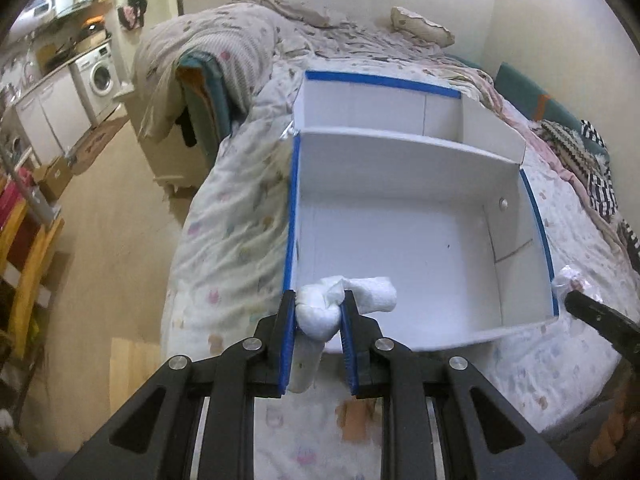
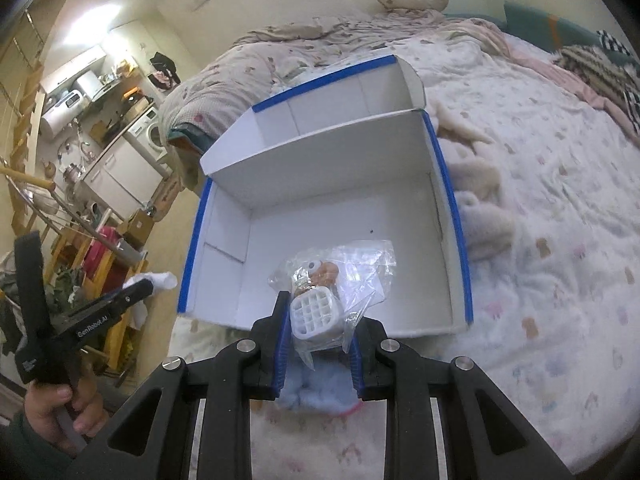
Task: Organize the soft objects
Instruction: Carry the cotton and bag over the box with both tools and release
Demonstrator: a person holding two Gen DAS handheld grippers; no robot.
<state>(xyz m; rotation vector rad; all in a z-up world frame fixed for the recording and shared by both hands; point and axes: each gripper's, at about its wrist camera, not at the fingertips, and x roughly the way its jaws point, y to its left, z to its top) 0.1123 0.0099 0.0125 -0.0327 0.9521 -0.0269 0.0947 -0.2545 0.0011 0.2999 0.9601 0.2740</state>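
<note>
1. Beyond the bed (image 1: 240,216), with its pale patterned cover, a kitchen corner with a washing machine (image 1: 100,76) shows at the far left.
2. On the bed lies an open white box (image 1: 400,240) edged in blue tape, its lid (image 1: 360,108) folded back; the inside is bare.
3. Beside the box's right wall lies a cream fluffy cloth (image 2: 476,200).
4. Left gripper (image 1: 318,314) — its blue fingers (image 1: 286,344) are nearly closed, pinching a rolled white sock (image 1: 320,312) above the box's near-left corner.
5. Right gripper (image 2: 316,320) — fingers (image 2: 280,344) likewise narrow, clamped on a clear plastic bag (image 2: 360,264) holding a white grid-faced item and a small orange figure, over the box's near edge.
6. A hand (image 2: 52,408) grips the left gripper's handle.
</note>
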